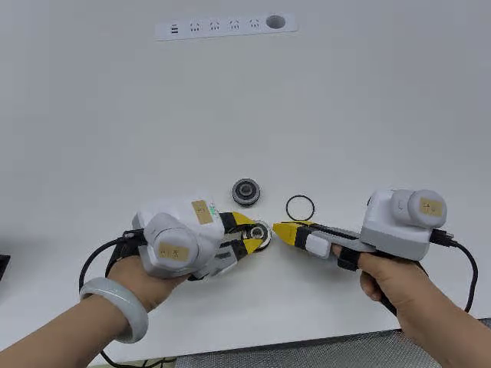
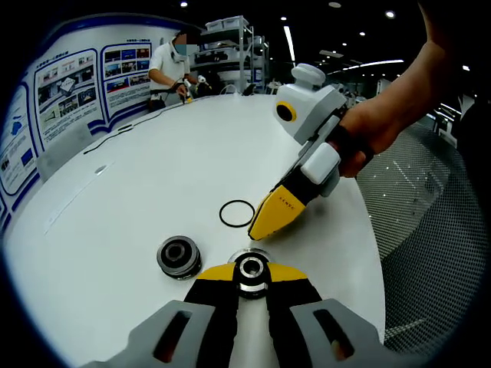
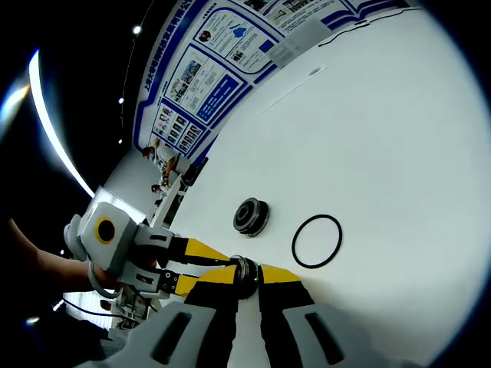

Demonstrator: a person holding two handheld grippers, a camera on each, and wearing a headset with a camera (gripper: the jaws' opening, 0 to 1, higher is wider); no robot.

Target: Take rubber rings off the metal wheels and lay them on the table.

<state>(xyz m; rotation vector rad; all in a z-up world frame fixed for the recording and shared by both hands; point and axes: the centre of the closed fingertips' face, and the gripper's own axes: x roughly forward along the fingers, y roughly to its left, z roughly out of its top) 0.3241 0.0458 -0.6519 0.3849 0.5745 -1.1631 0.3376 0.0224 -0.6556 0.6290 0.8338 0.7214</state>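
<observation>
both hand-held grippers meet at one wheel. left hand-held gripper (image 1: 255, 234) is clamped on the metal wheel (image 2: 251, 268). right hand-held gripper (image 1: 282, 231) has its tip just beside the rim; jaws apart or together, cannot tell. step looks like working a rubber ring off this wheel. next move calls for nipping the ring edge and pulling it away. loose ring (image 1: 286, 207) lies near, second wheel (image 1: 245, 191) beyond it. tabletop (image 1: 115, 115) is wide open ahead, its near edge under the wrists.
</observation>
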